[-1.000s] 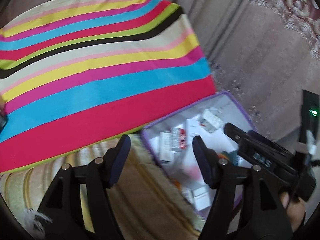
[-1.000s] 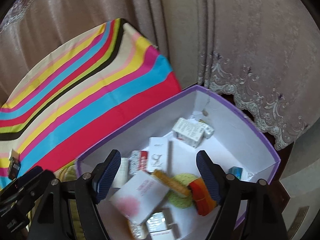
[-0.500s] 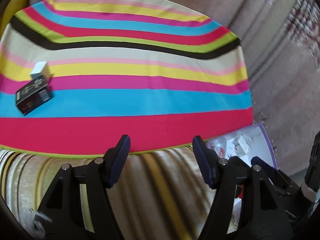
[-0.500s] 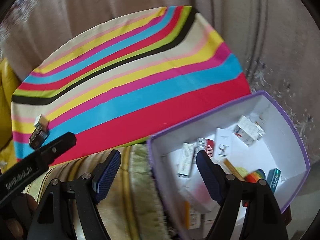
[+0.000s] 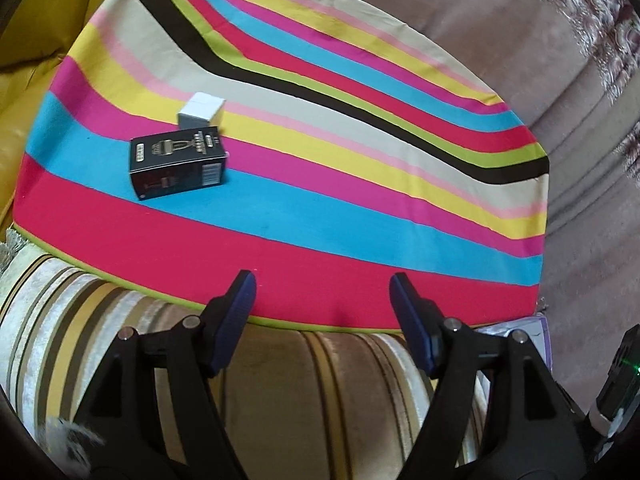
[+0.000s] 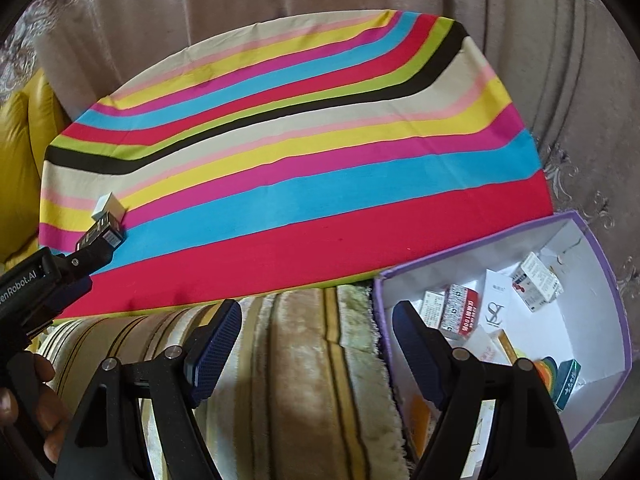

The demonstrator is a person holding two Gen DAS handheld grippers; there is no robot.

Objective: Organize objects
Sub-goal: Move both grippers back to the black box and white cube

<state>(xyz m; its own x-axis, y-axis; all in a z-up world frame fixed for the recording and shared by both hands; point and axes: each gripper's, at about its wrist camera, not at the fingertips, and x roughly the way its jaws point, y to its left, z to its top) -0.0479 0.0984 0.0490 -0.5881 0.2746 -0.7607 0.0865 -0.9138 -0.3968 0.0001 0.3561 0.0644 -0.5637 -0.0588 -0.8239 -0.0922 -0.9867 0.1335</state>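
My left tongs (image 5: 322, 300) hang at the bottom of the left view. They are released, nothing is between them, and they have just been opening a bit more. My right tongs (image 6: 316, 332) are released too, and empty.

The black box (image 5: 178, 164) lies on the blue stripe of the tabletop (image 5: 360, 200), in the left part of the left view. A small white box (image 5: 202, 111) sits just behind it, touching or nearly so. In the right view both are tiny at the far left, past my other tool.

The purple bin (image 6: 604, 280) is at the lower right of the right view, off the tabletop. It already has many little boxes in it.

I think the black box goes next. Here is what could go wrong. The two boxes are so close that my tongs may bump the white one and push it away. The black box is wide, so a weak pinch may let it slip. The bin is well apart from the boxes, so a dropped box could land on the striped rug (image 6: 304, 380).
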